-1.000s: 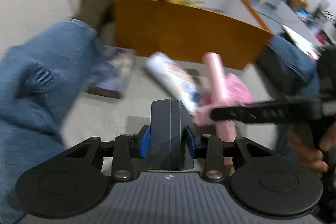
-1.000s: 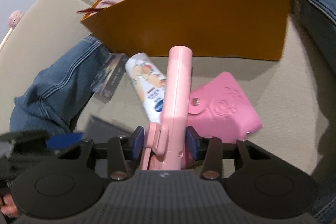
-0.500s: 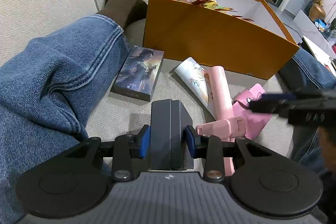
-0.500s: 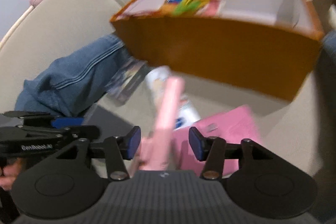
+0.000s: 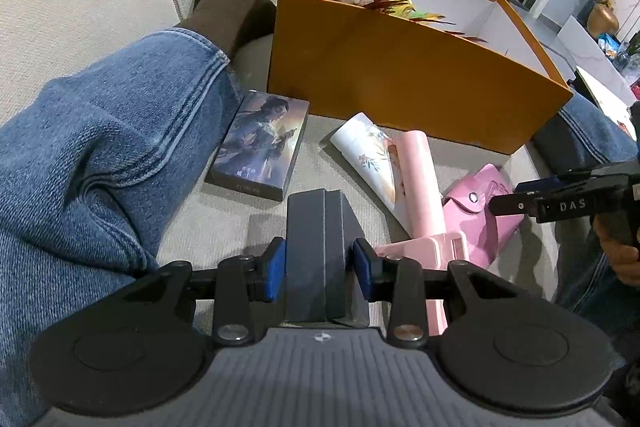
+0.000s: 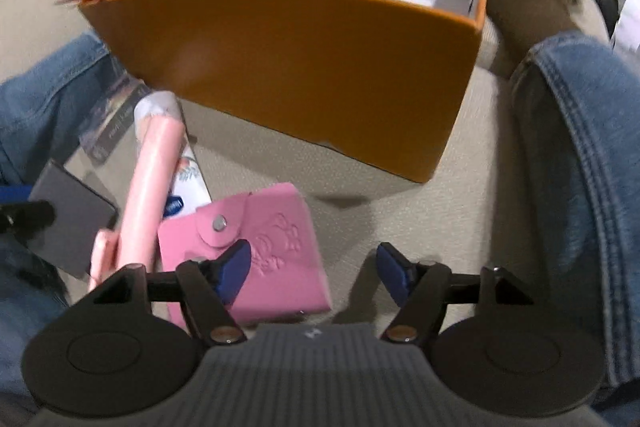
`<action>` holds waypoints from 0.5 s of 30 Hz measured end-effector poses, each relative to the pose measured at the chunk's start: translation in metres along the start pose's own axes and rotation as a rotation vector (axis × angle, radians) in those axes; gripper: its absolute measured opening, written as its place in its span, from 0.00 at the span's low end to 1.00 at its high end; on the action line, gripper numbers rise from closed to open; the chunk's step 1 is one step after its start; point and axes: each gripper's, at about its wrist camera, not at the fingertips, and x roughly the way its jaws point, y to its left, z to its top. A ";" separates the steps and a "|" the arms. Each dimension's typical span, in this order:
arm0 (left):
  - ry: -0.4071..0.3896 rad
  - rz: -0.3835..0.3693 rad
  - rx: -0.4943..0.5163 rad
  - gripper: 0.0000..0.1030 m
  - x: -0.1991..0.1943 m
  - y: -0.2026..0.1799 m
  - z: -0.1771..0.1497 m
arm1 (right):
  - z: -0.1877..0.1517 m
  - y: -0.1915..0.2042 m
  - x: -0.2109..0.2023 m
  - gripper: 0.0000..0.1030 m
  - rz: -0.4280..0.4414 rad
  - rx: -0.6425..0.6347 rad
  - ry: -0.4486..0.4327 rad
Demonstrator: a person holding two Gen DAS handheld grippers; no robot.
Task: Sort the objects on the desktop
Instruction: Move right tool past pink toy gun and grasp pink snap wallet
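Left gripper (image 5: 319,273) clamps my dark grey case (image 5: 316,251). Right gripper (image 6: 313,269): jaws just opened wide, nothing between them, above pink wallet (image 6: 260,251). Pink tool (image 5: 420,187) lies on sofa, orange box (image 5: 400,87) beyond.

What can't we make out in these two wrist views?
- Orange box floor: left wrist view, near wall hides it.
- Grey case lower end: left tongs cover it.
- Tube label: right wrist view, pink stick overlaps, blurred.
- Card box artwork: right wrist view, blurred.
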 end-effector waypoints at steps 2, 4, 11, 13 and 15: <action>-0.002 -0.006 -0.002 0.41 0.001 0.000 0.002 | 0.001 -0.003 0.003 0.70 0.028 0.033 0.005; 0.007 -0.025 -0.008 0.40 0.003 0.000 0.004 | 0.003 -0.005 0.006 0.75 0.058 0.047 0.011; 0.045 -0.058 0.004 0.37 0.012 -0.009 0.001 | -0.001 0.006 0.006 0.44 0.104 0.031 0.000; 0.046 -0.063 -0.002 0.37 0.011 -0.007 0.001 | -0.002 0.009 0.005 0.43 0.096 0.018 -0.011; 0.045 -0.063 -0.003 0.37 0.011 -0.007 0.001 | -0.001 0.010 0.001 0.33 0.086 0.019 -0.020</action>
